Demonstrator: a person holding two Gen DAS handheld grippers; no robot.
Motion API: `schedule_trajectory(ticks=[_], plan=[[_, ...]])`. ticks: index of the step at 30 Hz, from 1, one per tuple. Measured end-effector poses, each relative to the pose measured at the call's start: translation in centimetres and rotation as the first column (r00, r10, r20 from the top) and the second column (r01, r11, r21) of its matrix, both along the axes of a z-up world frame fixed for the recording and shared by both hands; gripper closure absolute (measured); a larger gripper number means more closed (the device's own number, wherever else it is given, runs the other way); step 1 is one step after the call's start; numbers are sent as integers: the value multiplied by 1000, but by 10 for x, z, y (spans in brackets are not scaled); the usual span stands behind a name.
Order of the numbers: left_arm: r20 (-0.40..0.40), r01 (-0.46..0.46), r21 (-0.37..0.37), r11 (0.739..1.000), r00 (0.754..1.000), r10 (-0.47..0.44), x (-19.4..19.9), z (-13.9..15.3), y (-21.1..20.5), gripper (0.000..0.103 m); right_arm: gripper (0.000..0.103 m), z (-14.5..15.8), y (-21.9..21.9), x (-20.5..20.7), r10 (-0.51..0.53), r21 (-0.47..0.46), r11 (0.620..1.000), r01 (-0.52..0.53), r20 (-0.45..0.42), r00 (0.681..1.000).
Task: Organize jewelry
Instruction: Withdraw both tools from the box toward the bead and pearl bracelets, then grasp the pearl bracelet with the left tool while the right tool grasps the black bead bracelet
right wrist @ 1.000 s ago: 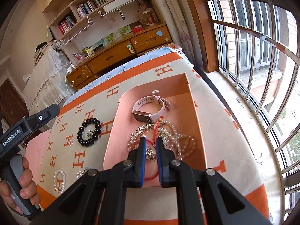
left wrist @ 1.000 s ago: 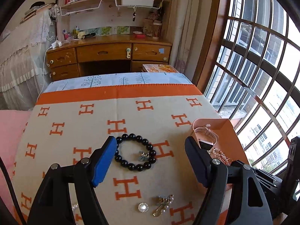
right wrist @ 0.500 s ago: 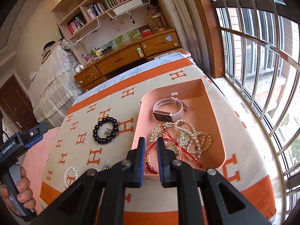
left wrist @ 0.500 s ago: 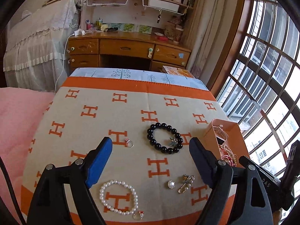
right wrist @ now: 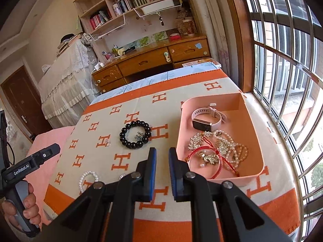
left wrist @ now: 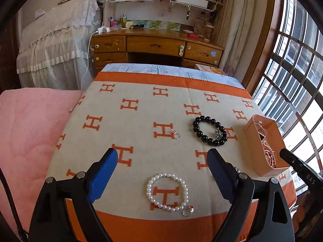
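blanket point(left wrist: 141, 92) | pearl bracelet point(left wrist: 167, 191) | black bracelet point(left wrist: 210, 130) | ring point(left wrist: 176, 135) | pink tray point(right wrist: 252, 173)

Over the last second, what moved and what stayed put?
The left tool, jaws opening and empty, swung from over the black bracelet to above the pearl bracelet. The right tool, shut and empty, drew back from the pink tray onto the blanket. All jewelry lay unmoved.
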State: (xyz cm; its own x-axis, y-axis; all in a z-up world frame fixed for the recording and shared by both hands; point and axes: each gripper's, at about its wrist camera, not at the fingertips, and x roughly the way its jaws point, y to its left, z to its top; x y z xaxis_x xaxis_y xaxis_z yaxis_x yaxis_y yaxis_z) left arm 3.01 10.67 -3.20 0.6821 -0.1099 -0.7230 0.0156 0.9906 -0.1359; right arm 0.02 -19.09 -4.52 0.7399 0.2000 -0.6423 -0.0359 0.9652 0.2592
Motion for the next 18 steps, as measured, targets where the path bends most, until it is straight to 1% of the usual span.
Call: schedule_trajectory(ticks=[4, 9, 12, 15, 17, 18], plan=[[-40, -44, 7, 999, 998, 44, -2, -7, 25, 15, 90, 7, 11, 9, 41, -30, 999, -41, -11, 999], [-58, -86, 18, 996, 995, 87, -5, -8, 51, 15, 90, 20, 23, 29, 100, -30, 994, -102, -40, 994], [-96, -85, 8, 996, 992, 85, -1, -15, 58, 15, 90, 26, 31, 50, 144, -23, 989, -146, -82, 986], [-156, -58, -19, 998, 986, 55, 7, -28, 58, 15, 90, 29, 40, 76, 191, 2, 981, -192, -135, 972], [-198, -34, -38, 999, 980, 26, 13, -38, 55, 15, 82, 29, 46, 96, 209, -9, 977, -213, -172, 963], [-219, -20, -48, 999, 976, 9, 17, -43, 53, 15, 72, 27, 50, 106, 213, -22, 975, -222, -193, 958]])
